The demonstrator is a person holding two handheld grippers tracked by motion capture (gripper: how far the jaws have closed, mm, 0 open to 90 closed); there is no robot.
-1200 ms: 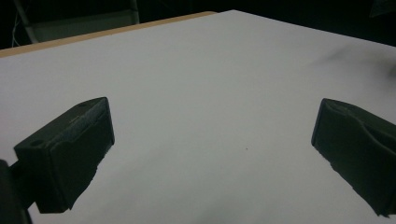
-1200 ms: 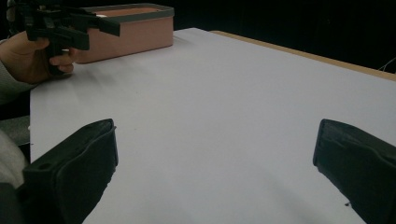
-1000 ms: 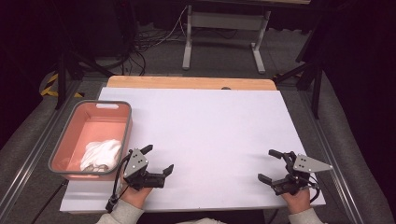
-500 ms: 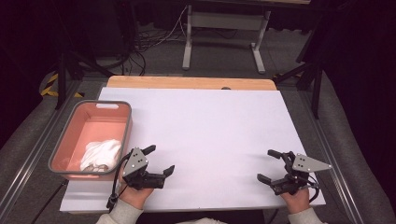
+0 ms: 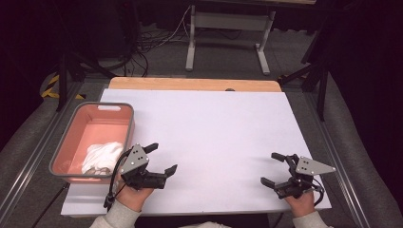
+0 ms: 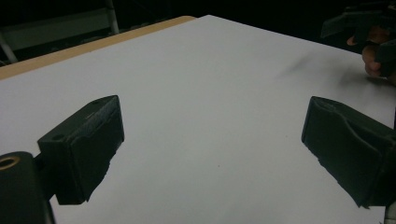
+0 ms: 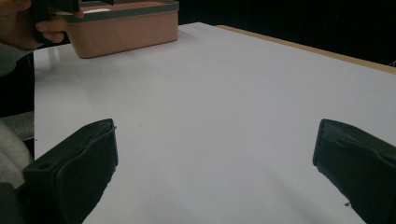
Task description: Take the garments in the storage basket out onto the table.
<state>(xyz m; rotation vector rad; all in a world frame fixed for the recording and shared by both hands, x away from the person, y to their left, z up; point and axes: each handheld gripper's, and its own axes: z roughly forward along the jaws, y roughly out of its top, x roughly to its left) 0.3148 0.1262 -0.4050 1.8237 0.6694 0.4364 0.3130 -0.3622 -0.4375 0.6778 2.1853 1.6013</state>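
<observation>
Showing white cloth [image 5: 102,156] in bin [image 5: 71,137], high view

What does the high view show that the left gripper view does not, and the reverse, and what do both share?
High view: a pink basket holding a white cloth, beside the left gripper. Left gripper view: its own fingers up close, apart, having just closed a little, with nothing between them. Both: the white table top, its wooden far edge and the right gripper.
</observation>
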